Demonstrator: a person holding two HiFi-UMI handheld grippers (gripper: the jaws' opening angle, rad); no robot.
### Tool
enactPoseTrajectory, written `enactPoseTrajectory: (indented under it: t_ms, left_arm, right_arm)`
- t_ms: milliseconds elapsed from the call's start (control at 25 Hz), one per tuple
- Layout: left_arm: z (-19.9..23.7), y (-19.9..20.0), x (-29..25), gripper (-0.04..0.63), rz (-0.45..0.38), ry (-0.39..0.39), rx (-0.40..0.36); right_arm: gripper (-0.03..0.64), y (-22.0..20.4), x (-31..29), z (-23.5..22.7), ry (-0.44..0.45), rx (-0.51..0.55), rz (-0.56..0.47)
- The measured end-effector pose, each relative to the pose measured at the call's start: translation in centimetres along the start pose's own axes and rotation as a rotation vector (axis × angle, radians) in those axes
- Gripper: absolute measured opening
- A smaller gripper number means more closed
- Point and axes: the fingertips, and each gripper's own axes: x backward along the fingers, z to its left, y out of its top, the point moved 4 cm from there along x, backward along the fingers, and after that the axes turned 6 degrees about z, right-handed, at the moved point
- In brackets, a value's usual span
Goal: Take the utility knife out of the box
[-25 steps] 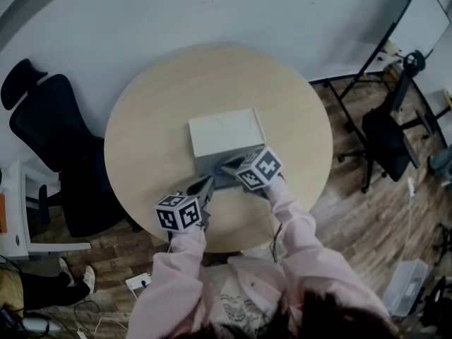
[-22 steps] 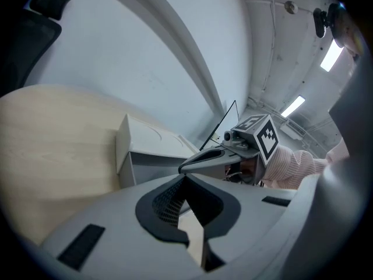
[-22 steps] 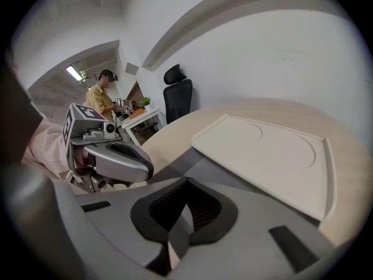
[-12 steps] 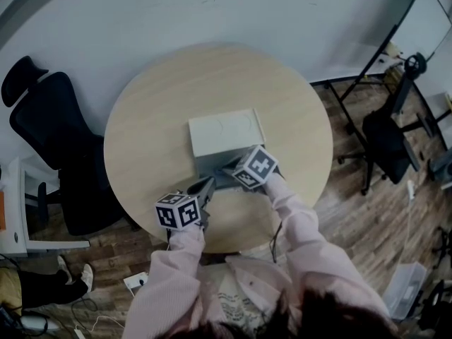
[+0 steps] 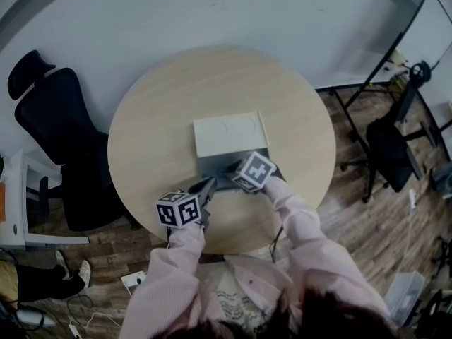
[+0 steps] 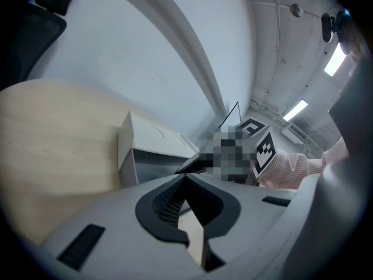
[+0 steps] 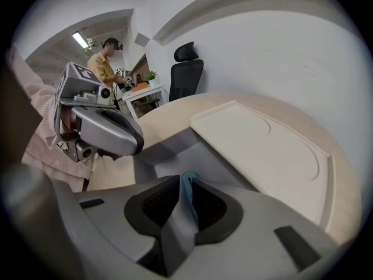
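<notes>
A grey box (image 5: 212, 163) stands on the round wooden table (image 5: 155, 119), its white lid (image 5: 229, 133) folded flat behind it. My right gripper (image 5: 230, 169) points steeply down into the box. Its jaws are opening, and the right gripper view shows a narrow gap between them. A teal sliver, probably the utility knife (image 7: 188, 183), shows at the far end of that gap, with the pads not pressing on it. My left gripper (image 5: 207, 187) hangs over the table by the box's near left corner, its tips together on nothing. It also shows in the right gripper view, left gripper (image 7: 100, 127).
A black office chair (image 5: 49, 119) stands left of the table. Another chair (image 5: 388, 143) and a board stand are on the right over wood flooring. In the right gripper view a person (image 7: 105, 63) stands far off beside a desk.
My right gripper has sunk slightly into the box and rolled, its marker cube shifting left. The left gripper has stayed put.
</notes>
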Motion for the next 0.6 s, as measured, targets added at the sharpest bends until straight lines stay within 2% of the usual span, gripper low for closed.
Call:
enactPoseTrajectory:
  t_ms: [160, 280, 600]
  left_arm:
    - [0.1, -0.1, 0.0, 0.011, -0.001, -0.001, 0.005]
    - [0.1, -0.2, -0.1, 0.009, 0.002, 0.0, 0.006]
    - [0.1, -0.3, -0.1, 0.009, 0.01, 0.002, 0.011]
  right_arm:
    - [0.123, 0.1, -0.4, 0.0, -0.013, 0.033, 0.025]
    - [0.134, 0.5, -0.3, 0.8, 0.013, 0.056, 0.028]
    - [0.193, -0.2, -1.2, 0.6, 0.013, 0.113, 0.075]
